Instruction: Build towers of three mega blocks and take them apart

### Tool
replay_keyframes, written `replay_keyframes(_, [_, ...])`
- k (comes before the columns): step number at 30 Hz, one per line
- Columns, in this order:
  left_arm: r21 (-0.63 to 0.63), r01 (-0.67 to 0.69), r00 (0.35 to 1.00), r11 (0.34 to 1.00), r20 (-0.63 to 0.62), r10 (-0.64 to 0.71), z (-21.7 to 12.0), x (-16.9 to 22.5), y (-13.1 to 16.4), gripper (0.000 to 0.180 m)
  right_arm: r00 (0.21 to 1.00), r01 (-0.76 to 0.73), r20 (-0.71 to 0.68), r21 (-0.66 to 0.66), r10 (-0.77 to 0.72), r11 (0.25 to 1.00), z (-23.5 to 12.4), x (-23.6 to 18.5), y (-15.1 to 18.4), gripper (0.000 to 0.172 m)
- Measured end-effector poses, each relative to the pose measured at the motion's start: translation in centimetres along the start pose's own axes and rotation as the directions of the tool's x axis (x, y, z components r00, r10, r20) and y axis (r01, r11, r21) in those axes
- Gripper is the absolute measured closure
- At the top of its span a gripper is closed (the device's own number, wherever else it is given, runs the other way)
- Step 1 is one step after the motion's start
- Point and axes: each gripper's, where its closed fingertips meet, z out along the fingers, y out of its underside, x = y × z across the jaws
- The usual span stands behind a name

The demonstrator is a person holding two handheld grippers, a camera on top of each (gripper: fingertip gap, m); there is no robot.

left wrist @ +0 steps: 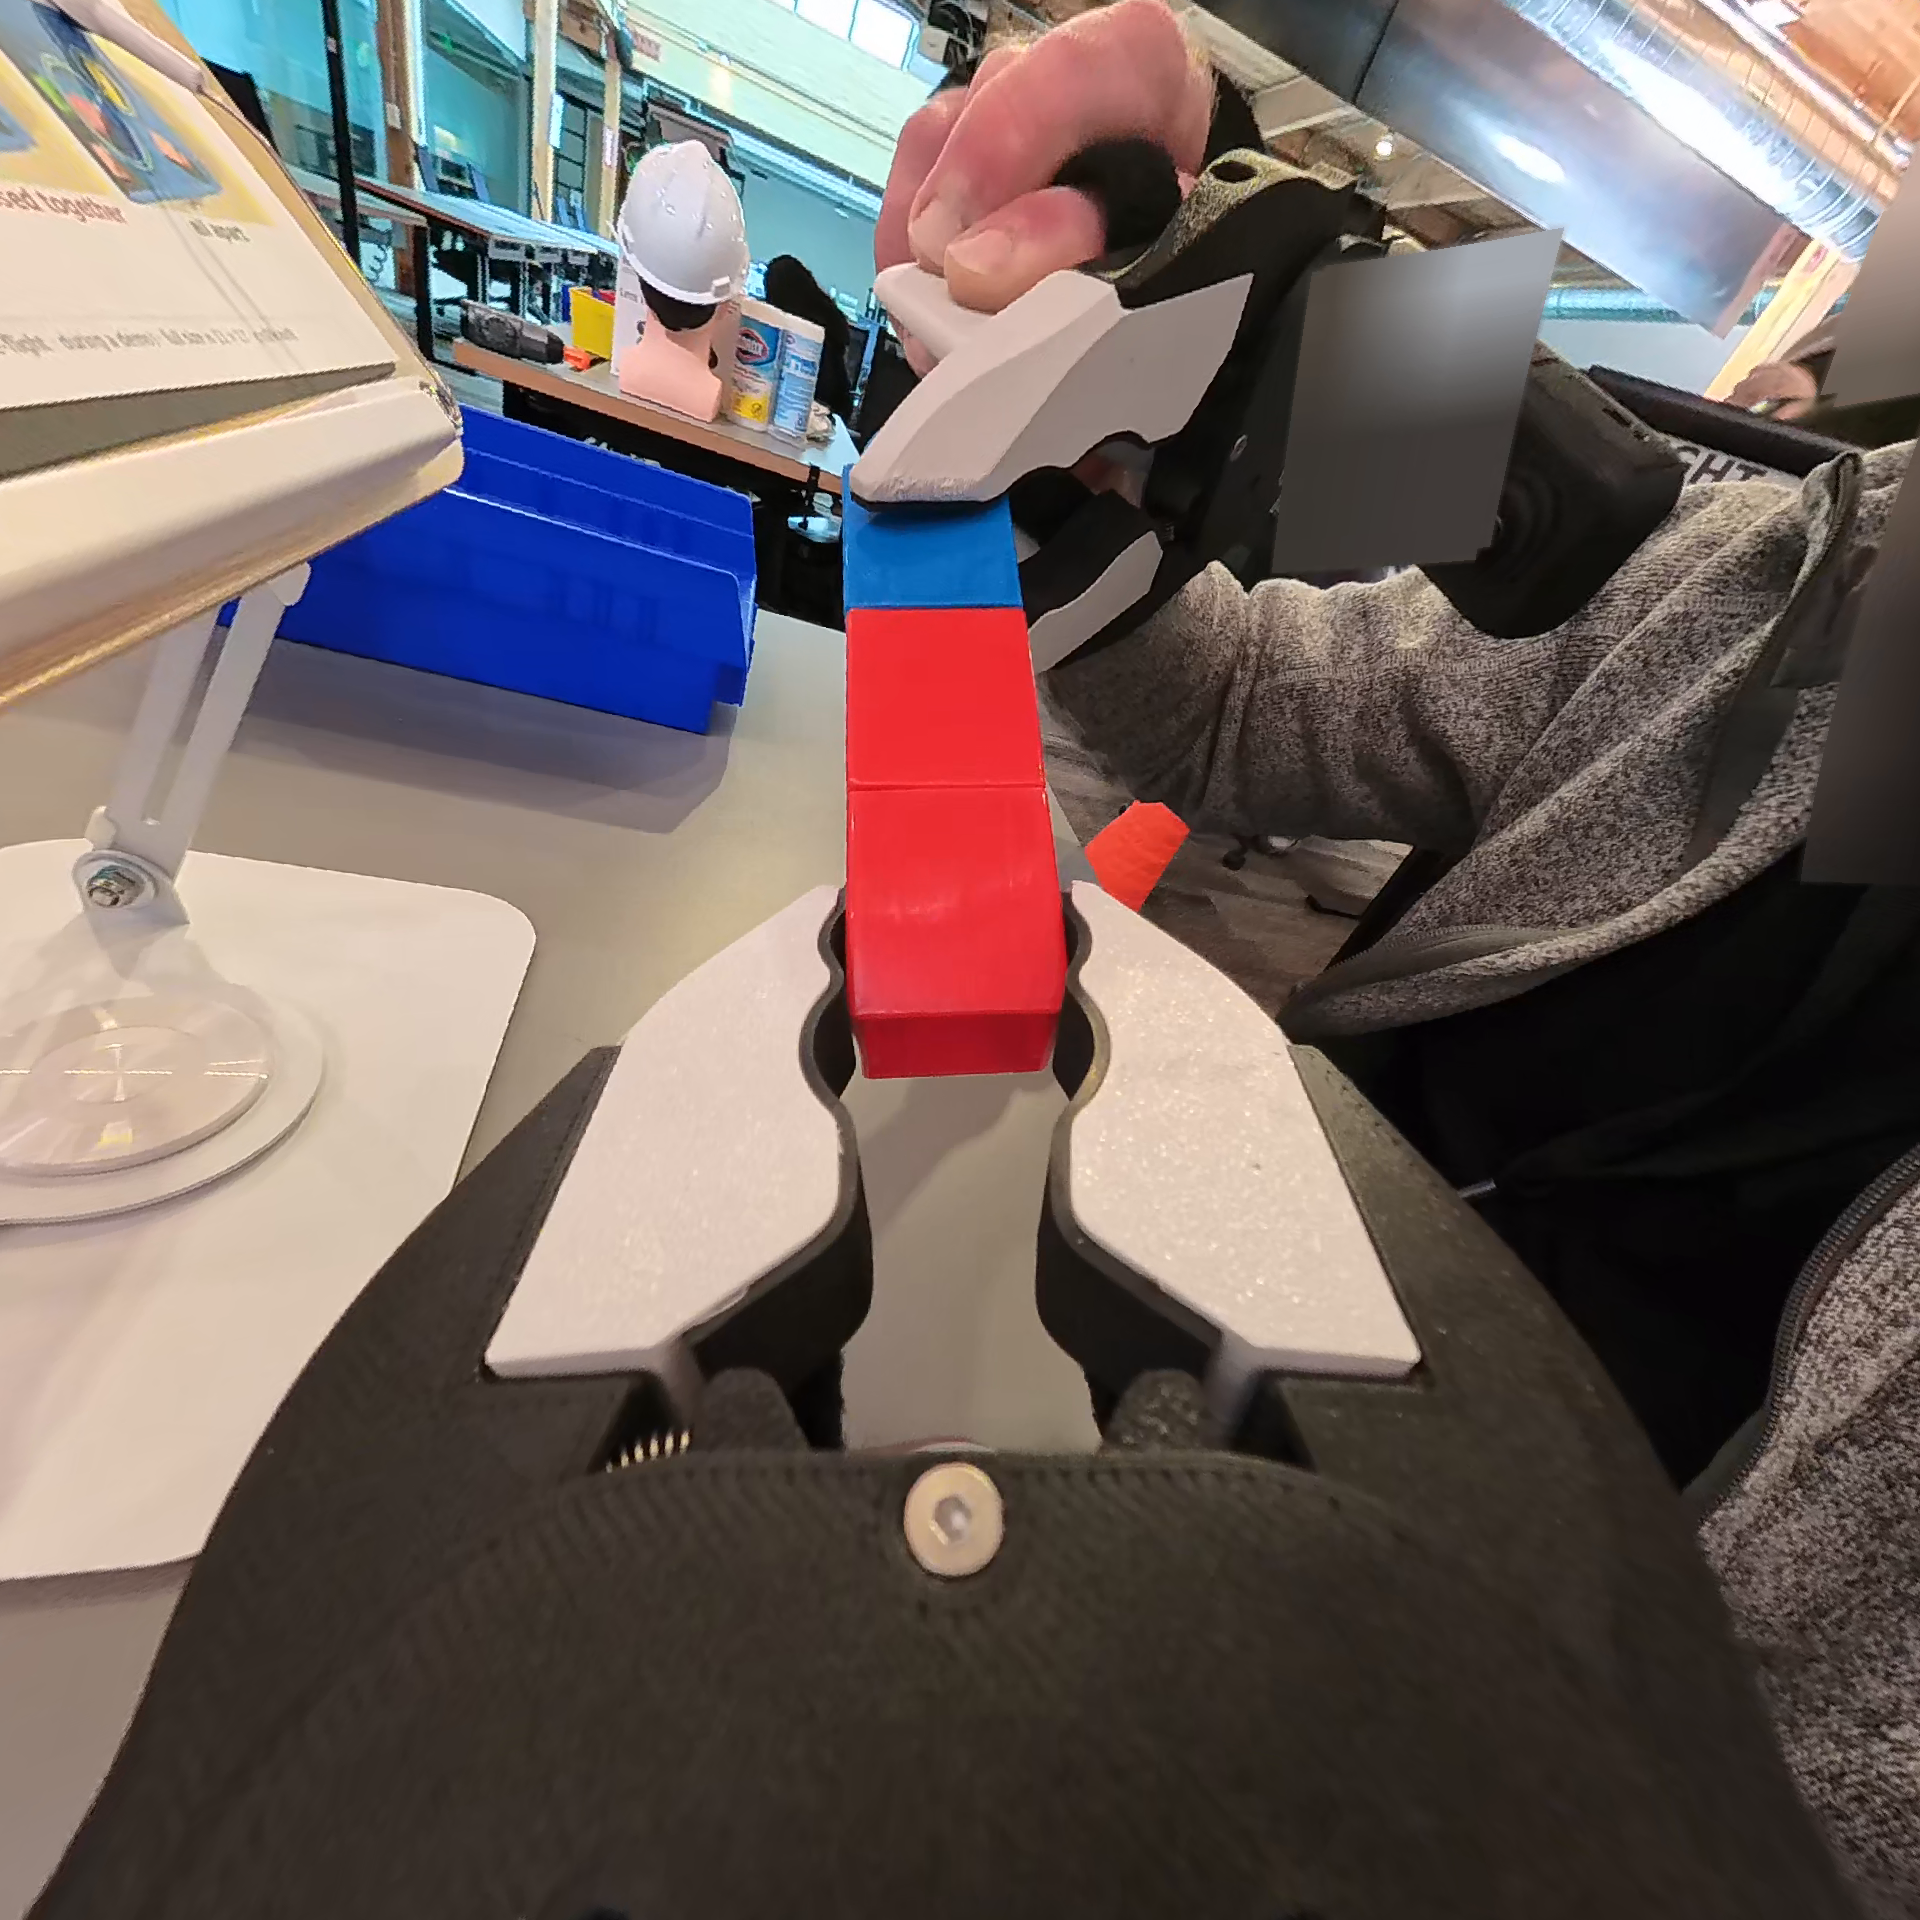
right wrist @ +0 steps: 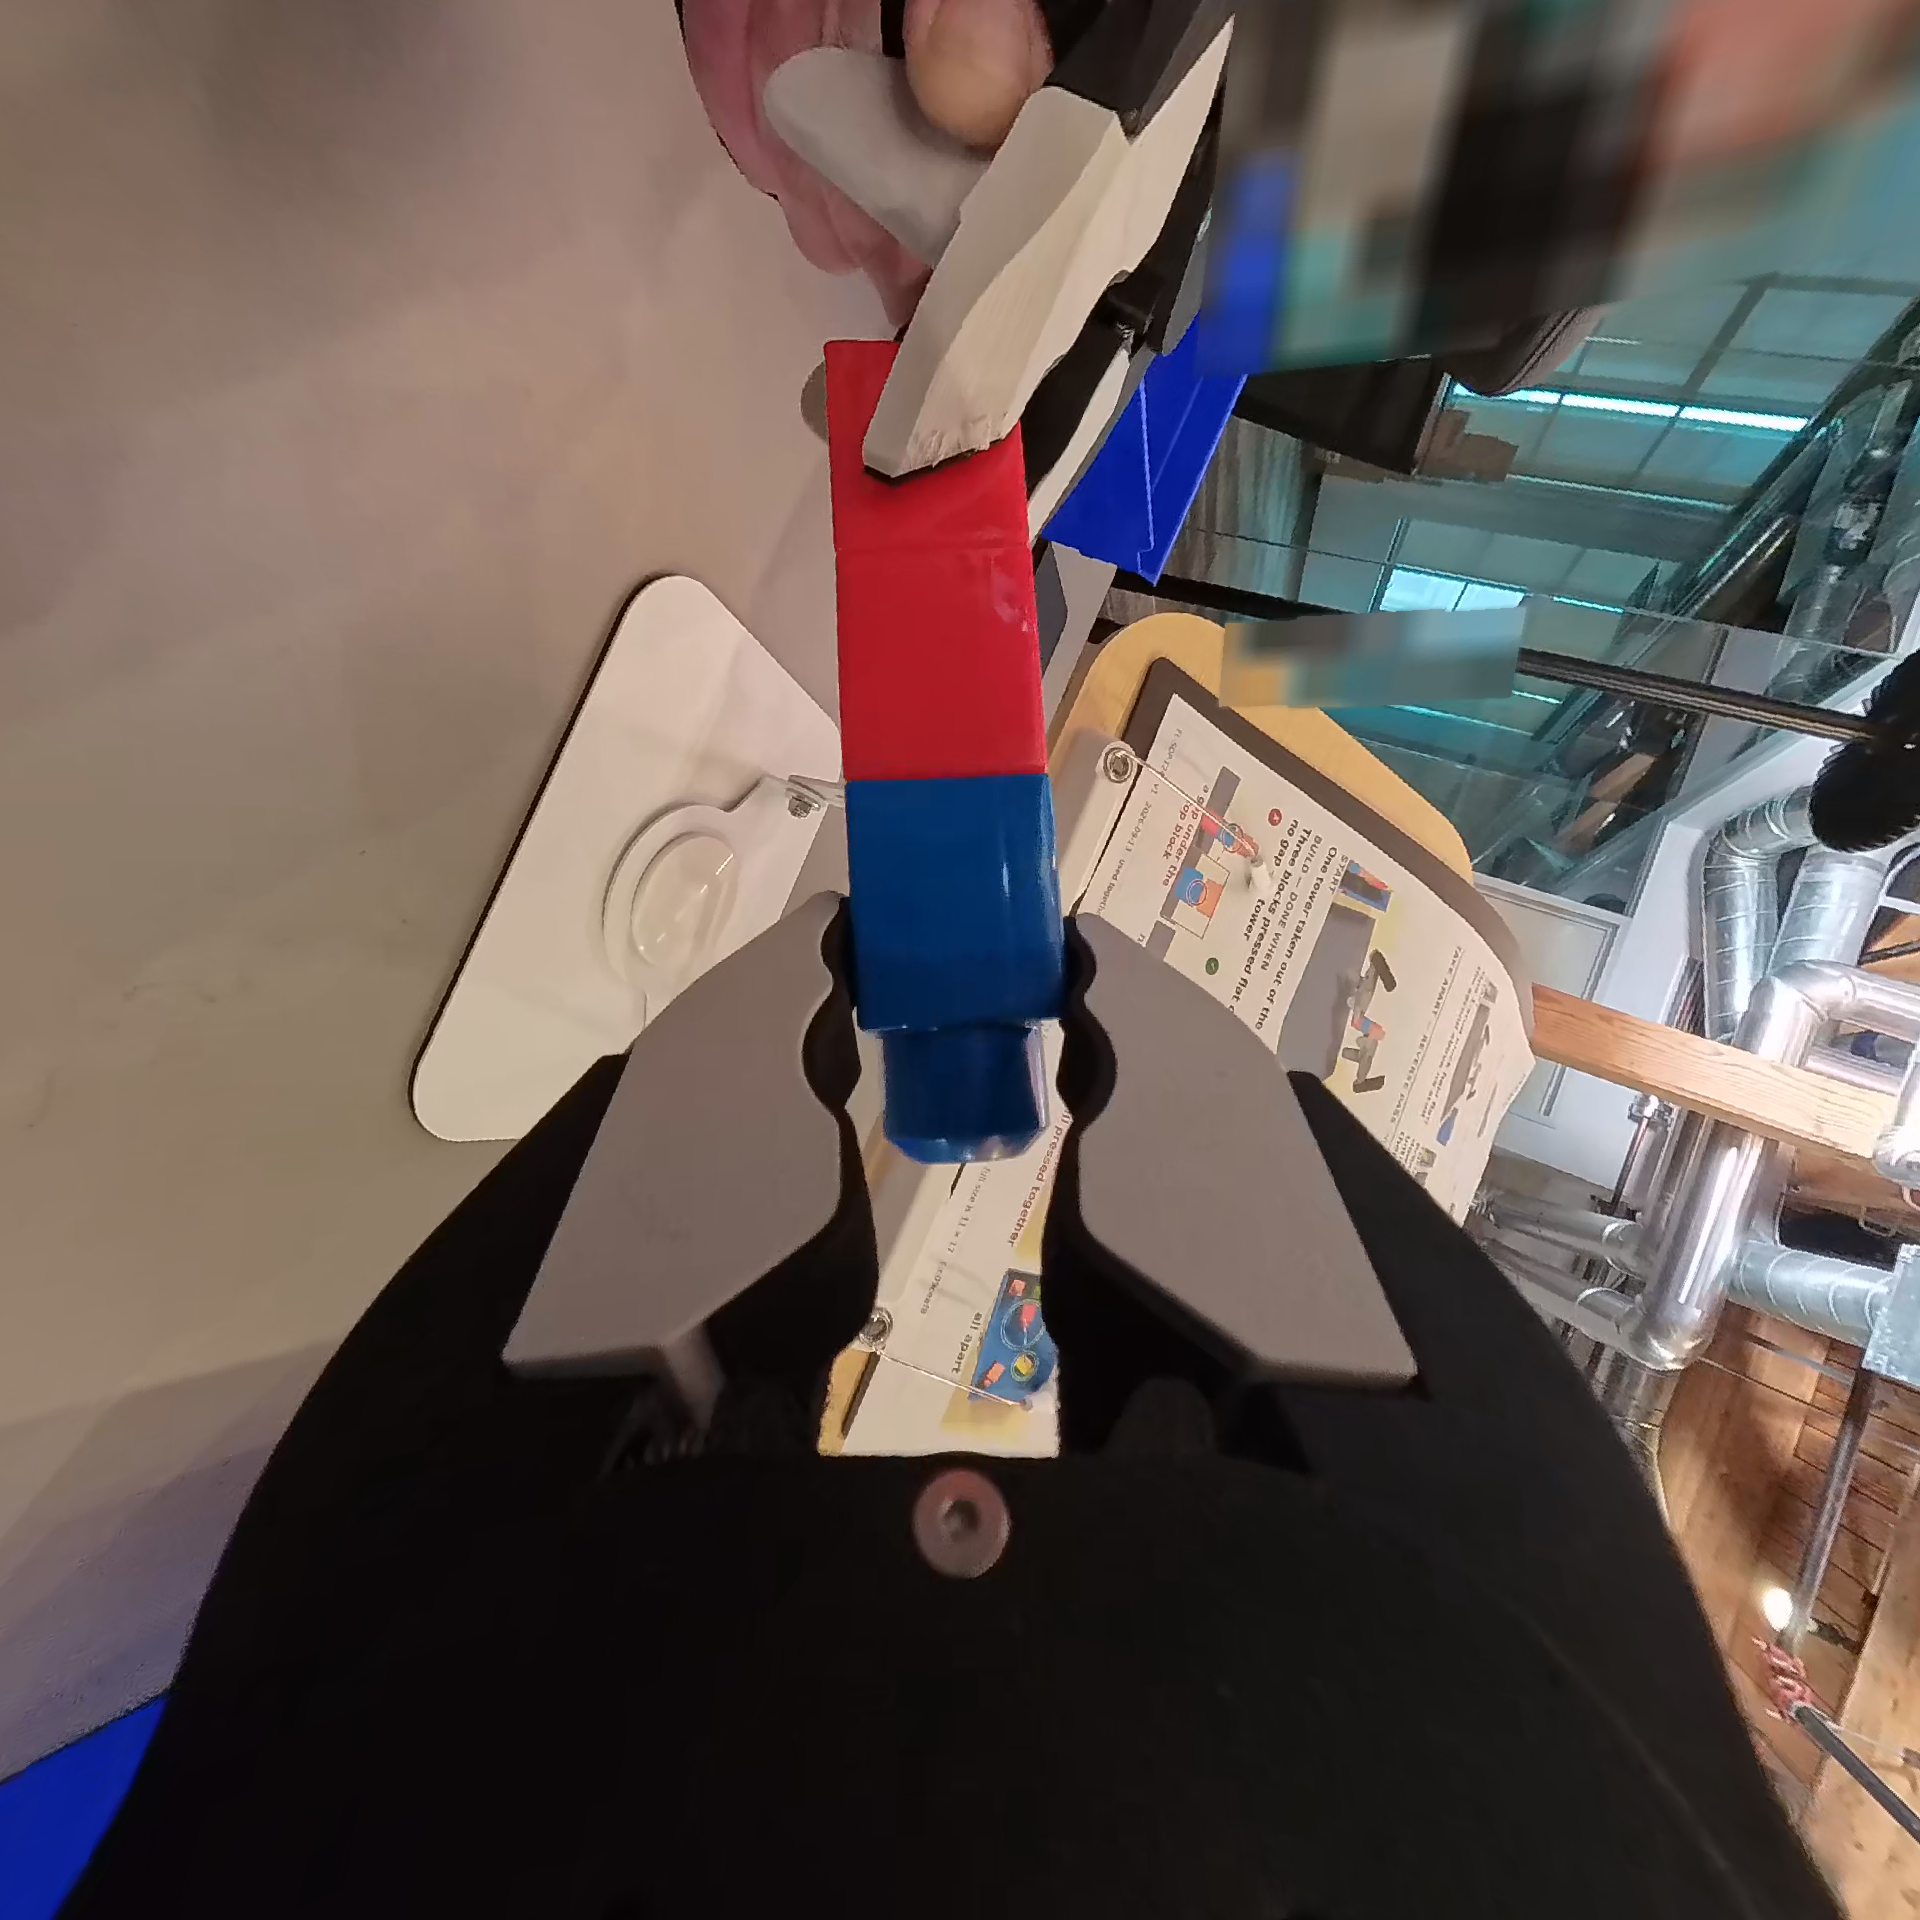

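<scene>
Between the two grippers: three-block tower (left wrist: 940, 790) held in mid-air over the grey table (left wrist: 644, 831), one end each.
Left gripper (left wrist: 956, 971) clamps the end red block (left wrist: 951, 935); right gripper (right wrist: 956, 971) clamps the blue block (right wrist: 951, 914) at the stud end. Middle red block (left wrist: 940, 696) is untouched. Opposed end grips look set for pulling or pressing along the axis. Blue bin (left wrist: 540, 582) sits behind, instruction stand (left wrist: 187, 644) beside.
</scene>
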Motion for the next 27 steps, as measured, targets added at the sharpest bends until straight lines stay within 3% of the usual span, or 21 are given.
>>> replay_keyframes(6, [-0.001, -0.007, 1.000, 1.000, 0.011, 0.007, 0.0, -0.1, 0.1, 0.145, 1.000, -0.001, -0.003, 0.002, 0.001, 1.000, 0.1, -0.1, 0.1, 0.136])
replay_keyframes(12, [-0.022, -0.095, 0.992, 0.995, 0.083, 0.097, 0.0, -0.3, -0.3, 0.145, 0.998, -0.012, -0.063, 0.044, 0.015, 0.999, 0.1, 0.1, 0.0, 0.134])
replay_keyframes(15, [-0.075, -0.167, 0.972, 0.983, 0.155, 0.177, 0.4, -0.6, -0.2, 0.145, 0.997, -0.056, -0.048, 0.068, 0.059, 0.996, 0.4, -0.6, 0.1, 0.128])
replay_keyframes(18, [-0.096, -0.227, 0.947, 0.969, 0.211, 0.243, -0.1, -0.8, -0.6, 0.145, 0.981, -0.189, -0.025, 0.090, 0.192, 0.978, 0.1, -0.5, 1.1, 0.113])
replay_keyframes(20, [-0.112, -0.268, 0.930, 0.957, 0.231, 0.287, -0.3, -0.8, -0.8, 0.145, 0.935, -0.354, 0.053, 0.148, 0.350, 0.923, -0.4, -0.8, 1.6, 0.108])
replay_keyframes(23, [-0.177, -0.329, 0.895, 0.927, 0.253, 0.366, -0.2, -0.8, -0.5, 0.145, 0.811, -0.585, 0.215, 0.287, 0.544, 0.758, -1.3, -0.8, 1.4, 0.106])
replay_keyframes(25, [-0.227, -0.380, 0.865, 0.896, 0.256, 0.432, 0.1, -0.7, -0.2, 0.145, 0.720, -0.694, 0.336, 0.353, 0.608, 0.627, -1.8, -0.8, 0.9, 0.108])
replay_keyframes(27, [-0.230, -0.426, 0.845, 0.875, 0.245, 0.476, 0.5, -0.1, -0.4, 0.145, 0.663, -0.749, 0.427, 0.353, 0.616, 0.561, -1.7, -1.6, 0.4, 0.109])
